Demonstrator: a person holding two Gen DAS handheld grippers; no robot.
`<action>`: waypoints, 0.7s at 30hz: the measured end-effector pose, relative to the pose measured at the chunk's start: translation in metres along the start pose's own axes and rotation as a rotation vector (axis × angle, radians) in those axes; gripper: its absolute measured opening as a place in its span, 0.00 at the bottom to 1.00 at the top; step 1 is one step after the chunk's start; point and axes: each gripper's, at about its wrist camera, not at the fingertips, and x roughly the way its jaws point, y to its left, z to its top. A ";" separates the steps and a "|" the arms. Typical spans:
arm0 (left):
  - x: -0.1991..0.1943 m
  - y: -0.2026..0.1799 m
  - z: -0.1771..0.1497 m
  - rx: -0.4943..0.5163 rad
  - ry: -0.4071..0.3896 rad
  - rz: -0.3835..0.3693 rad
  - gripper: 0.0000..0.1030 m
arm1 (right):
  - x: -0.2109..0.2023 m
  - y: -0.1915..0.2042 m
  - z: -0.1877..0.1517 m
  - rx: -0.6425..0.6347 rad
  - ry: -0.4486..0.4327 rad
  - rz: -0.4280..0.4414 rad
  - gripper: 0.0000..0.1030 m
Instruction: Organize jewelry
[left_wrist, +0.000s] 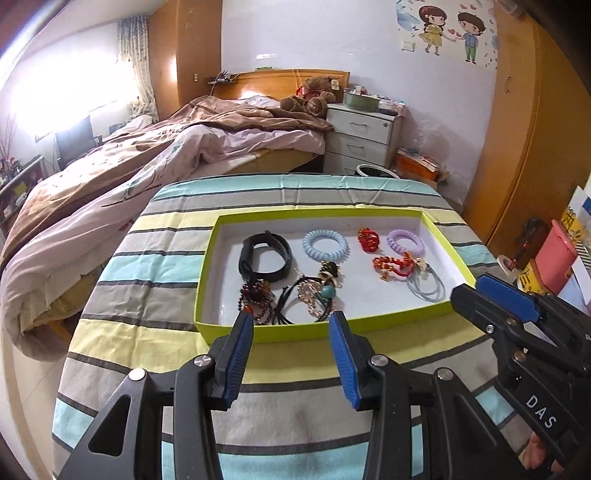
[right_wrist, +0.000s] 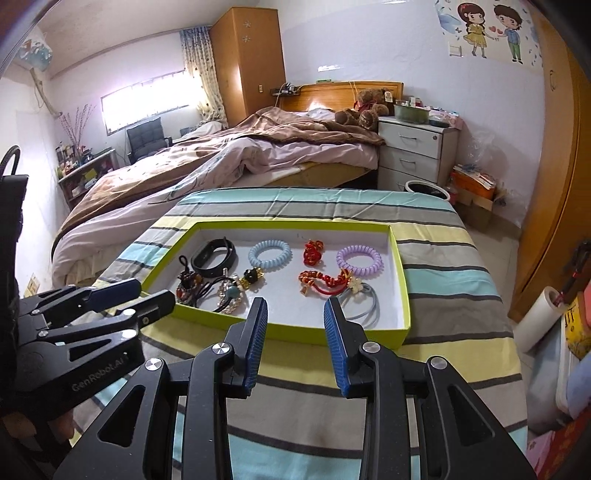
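A bedroom beyond the striped tablecloth (left_wrist: 155, 258)

An unmade bed (left_wrist: 147, 162) with a brown teddy bear (left_wrist: 310, 96) stands beside white bedside drawers (left_wrist: 364, 136); a cartoon couple poster (right_wrist: 489, 31) hangs above, near wooden wardrobes (right_wrist: 245, 59).

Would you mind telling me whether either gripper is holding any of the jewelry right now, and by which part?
Nothing is held. The left gripper and the right gripper are both open and empty, short of the green tray where the jewelry lies.

My gripper pads (right_wrist: 258, 332): ribbed blue rubber. Tray (right_wrist: 284, 328): matt green card. Counter (right_wrist: 443, 266): striped cloth. Coil ties (right_wrist: 269, 254): glossy plastic.
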 end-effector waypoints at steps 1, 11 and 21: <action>-0.001 0.000 0.000 -0.001 0.000 -0.001 0.41 | -0.001 0.001 -0.001 0.001 -0.002 0.001 0.32; -0.007 -0.001 -0.004 0.000 -0.010 0.001 0.41 | -0.007 0.006 -0.003 0.006 -0.008 -0.002 0.32; -0.008 0.000 -0.005 -0.007 -0.007 -0.001 0.41 | -0.010 0.006 -0.004 0.007 -0.016 0.001 0.32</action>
